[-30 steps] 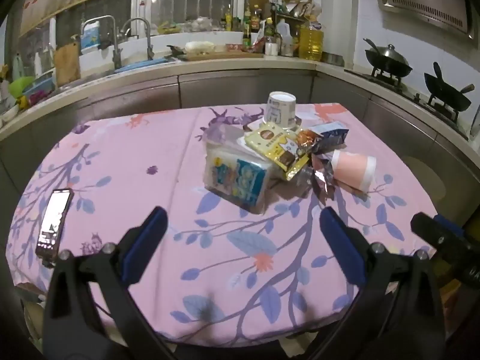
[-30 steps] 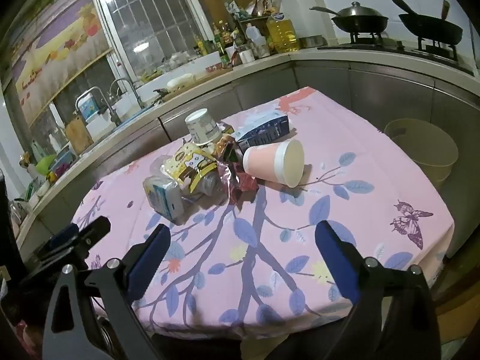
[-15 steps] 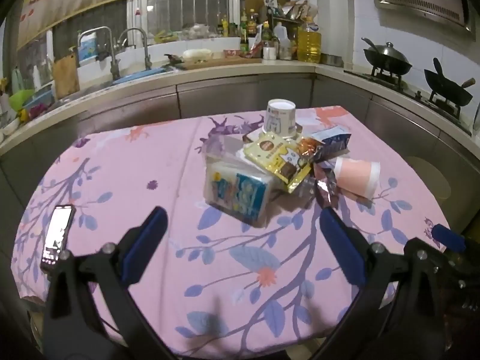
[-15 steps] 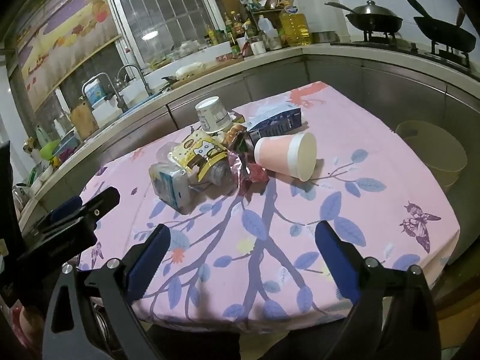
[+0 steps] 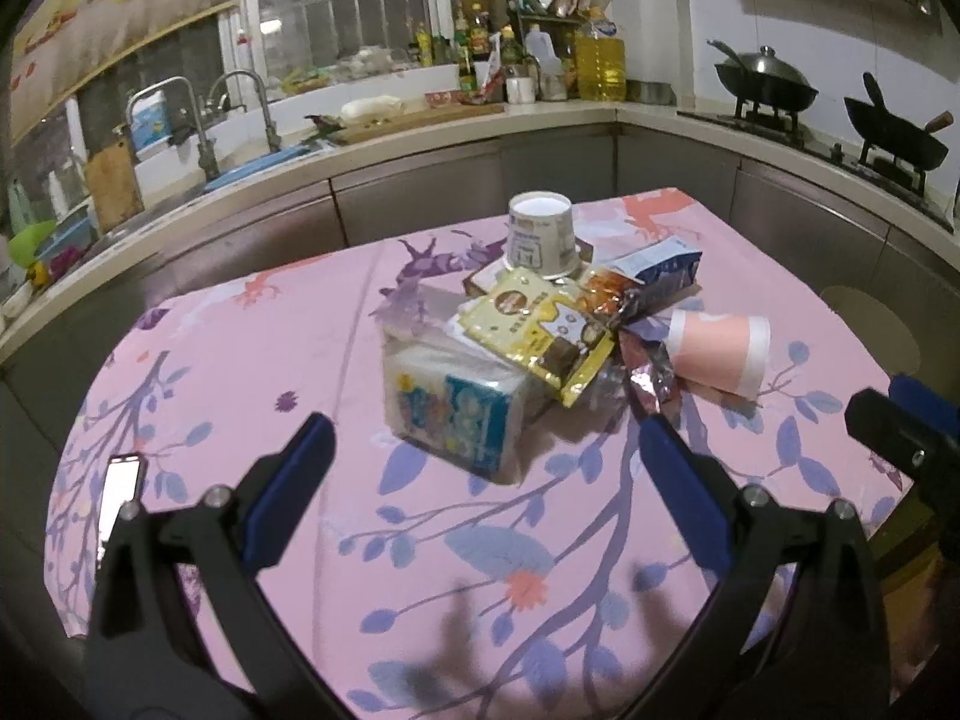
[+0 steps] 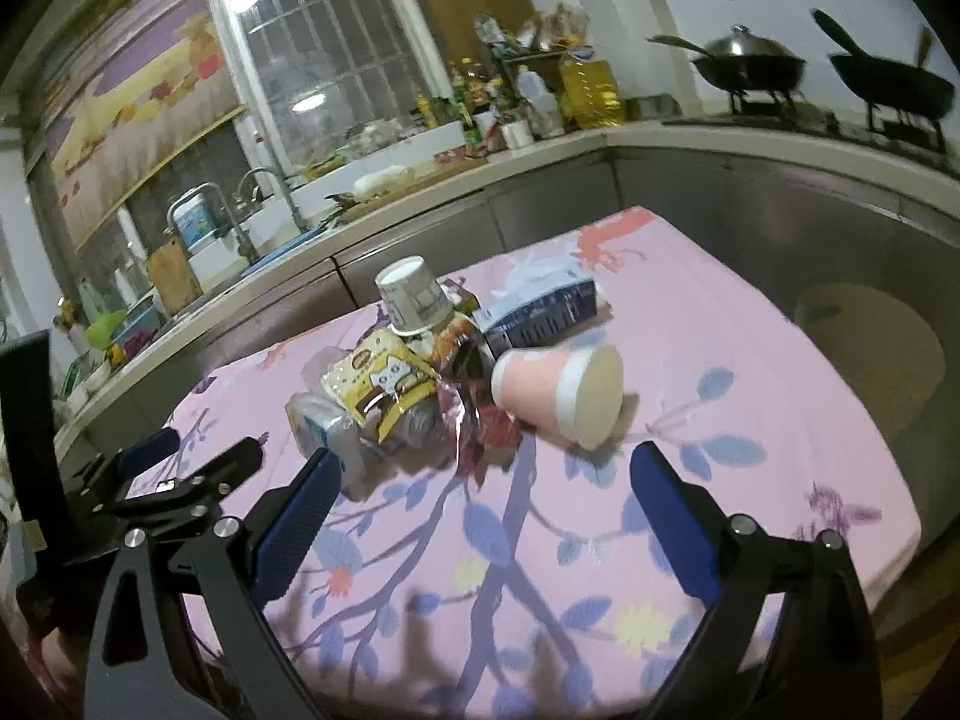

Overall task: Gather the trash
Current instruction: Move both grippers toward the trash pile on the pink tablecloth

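A heap of trash lies mid-table on the pink flowered cloth (image 5: pixel 252 360): a tissue pack (image 5: pixel 456 408), a yellow snack wrapper (image 5: pixel 534 324), an upturned white paper cup (image 5: pixel 540 234), a blue-white carton (image 5: pixel 657 267), a crumpled foil wrapper (image 5: pixel 648 369) and a pink cup on its side (image 5: pixel 720 351). My left gripper (image 5: pixel 483 456) hangs open just short of the tissue pack, nothing between its fingers. My right gripper (image 6: pixel 480 483) is open too, in front of the foil wrapper (image 6: pixel 474 426) and the pink cup (image 6: pixel 558 390). The left gripper (image 6: pixel 180 468) shows at the right view's left side.
A phone (image 5: pixel 120 495) lies near the table's left edge. A beige bin (image 6: pixel 870 348) stands on the floor right of the table. The counter behind carries a sink (image 5: pixel 180 138), bottles and two woks (image 5: pixel 768 81). The right gripper's finger (image 5: pixel 906 426) shows at the right.
Both grippers have moved forward toward the heap, which now looks larger and nearer. Both stay open. Nothing on the table has shifted.
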Demonstrator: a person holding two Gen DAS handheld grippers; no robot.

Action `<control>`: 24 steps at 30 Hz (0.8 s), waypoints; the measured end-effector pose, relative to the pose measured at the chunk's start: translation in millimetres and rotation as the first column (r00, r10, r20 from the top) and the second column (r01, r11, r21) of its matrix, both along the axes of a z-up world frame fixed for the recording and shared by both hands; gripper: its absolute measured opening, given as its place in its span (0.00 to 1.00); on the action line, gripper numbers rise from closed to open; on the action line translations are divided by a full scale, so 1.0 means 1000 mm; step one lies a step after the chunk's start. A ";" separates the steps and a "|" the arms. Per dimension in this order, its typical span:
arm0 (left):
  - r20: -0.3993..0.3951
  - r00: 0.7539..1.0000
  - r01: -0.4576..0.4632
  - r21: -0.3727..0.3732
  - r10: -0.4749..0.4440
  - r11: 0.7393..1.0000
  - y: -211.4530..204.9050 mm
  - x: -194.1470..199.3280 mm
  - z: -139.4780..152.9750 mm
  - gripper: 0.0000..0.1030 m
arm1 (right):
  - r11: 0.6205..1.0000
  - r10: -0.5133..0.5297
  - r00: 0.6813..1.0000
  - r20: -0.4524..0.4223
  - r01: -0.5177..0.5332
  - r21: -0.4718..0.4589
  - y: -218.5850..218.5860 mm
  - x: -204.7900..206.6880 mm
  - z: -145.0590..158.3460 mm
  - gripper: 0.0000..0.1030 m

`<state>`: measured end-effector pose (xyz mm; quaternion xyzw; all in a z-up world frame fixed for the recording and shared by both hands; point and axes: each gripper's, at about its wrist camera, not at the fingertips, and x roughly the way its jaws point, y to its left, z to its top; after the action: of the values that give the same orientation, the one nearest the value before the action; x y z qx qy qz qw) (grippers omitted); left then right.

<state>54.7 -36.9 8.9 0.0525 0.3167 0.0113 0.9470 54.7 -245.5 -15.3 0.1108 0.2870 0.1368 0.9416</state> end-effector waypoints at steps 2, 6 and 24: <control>-0.015 1.000 -0.010 0.013 0.010 1.000 -0.010 0.010 -0.001 0.95 | 0.999 0.033 0.999 0.023 -0.032 -0.014 0.000 0.009 0.003 0.91; -0.036 0.999 -0.036 0.019 0.036 0.999 -0.024 0.024 -0.003 0.95 | 0.993 0.113 0.992 0.052 -0.111 -0.030 -0.004 0.029 0.008 0.91; -0.087 0.991 -0.101 0.004 0.101 0.995 -0.001 0.021 -0.010 0.95 | 0.971 0.231 0.973 -0.004 -0.230 0.065 0.024 0.064 -0.009 0.91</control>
<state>75.8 -38.2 -1.2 0.0365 0.3598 0.0569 0.9306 118.3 -221.6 -23.9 0.1077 0.2988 0.2537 0.9136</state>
